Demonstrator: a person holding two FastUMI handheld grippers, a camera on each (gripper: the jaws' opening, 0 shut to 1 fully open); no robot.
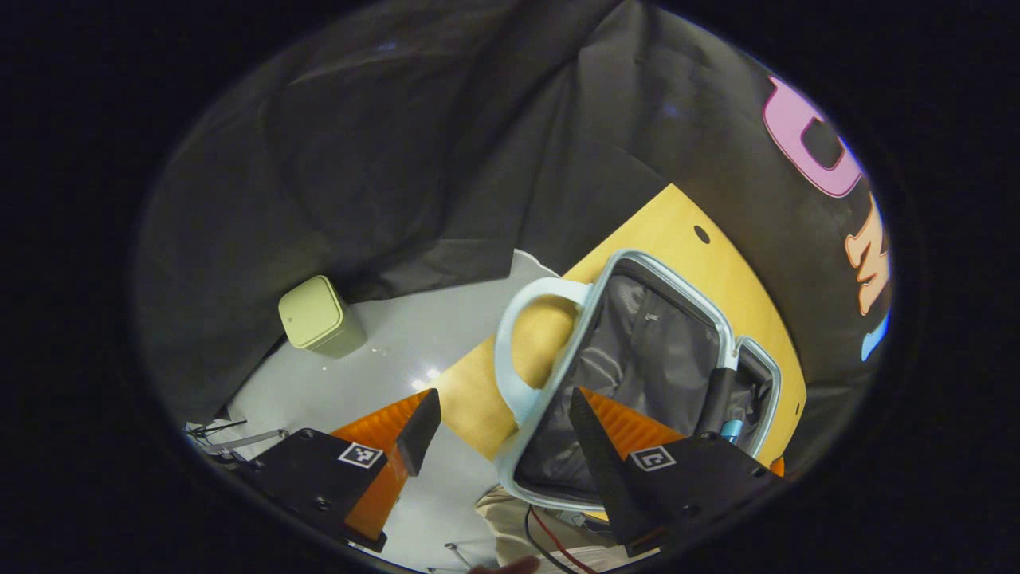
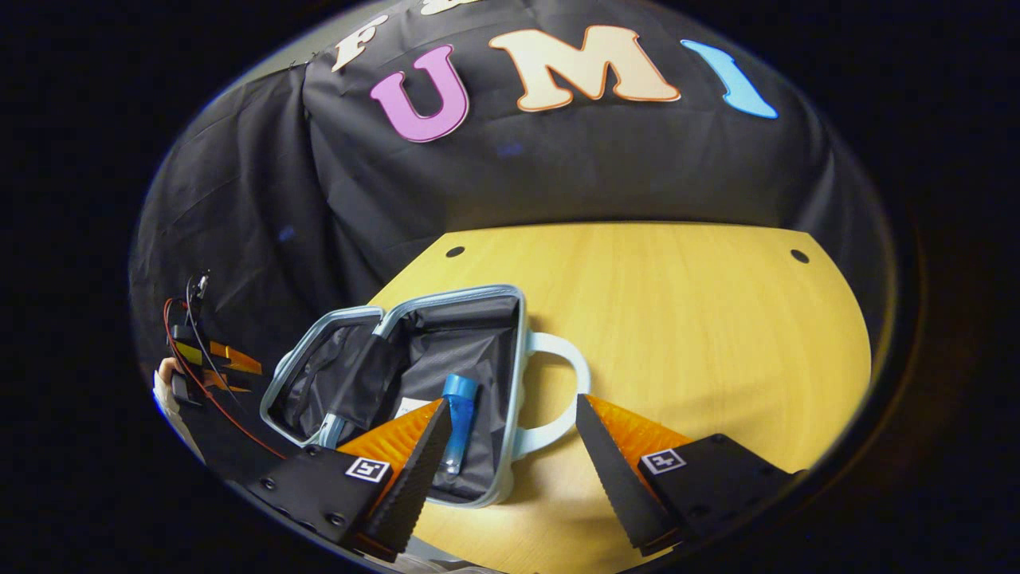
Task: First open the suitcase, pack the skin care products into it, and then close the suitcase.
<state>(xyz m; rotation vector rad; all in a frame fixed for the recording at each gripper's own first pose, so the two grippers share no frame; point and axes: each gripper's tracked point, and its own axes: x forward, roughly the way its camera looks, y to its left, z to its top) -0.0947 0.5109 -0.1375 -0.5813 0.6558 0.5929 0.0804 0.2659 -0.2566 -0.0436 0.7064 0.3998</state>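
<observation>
**Open case, packed and ready to close**

The suitcase lies open at the near left of the table, a blue tube inside. Its shell looks stiff and light; the lid rim offers the best hold. The left gripper and right gripper are both spread, holding nothing.

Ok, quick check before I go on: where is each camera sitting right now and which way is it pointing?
Left gripper view: rides the left claw, tilted, looking over the table's edge at the open suitcase, the floor and a small bin; both fingers show, apart.
Right gripper view: rides the right claw, looking across the wooden table to the booth wall, suitcase ahead-left with a blue bottle inside; fingers apart, the other claw far left.
Shared: the suitcase, its handle, the table.
</observation>
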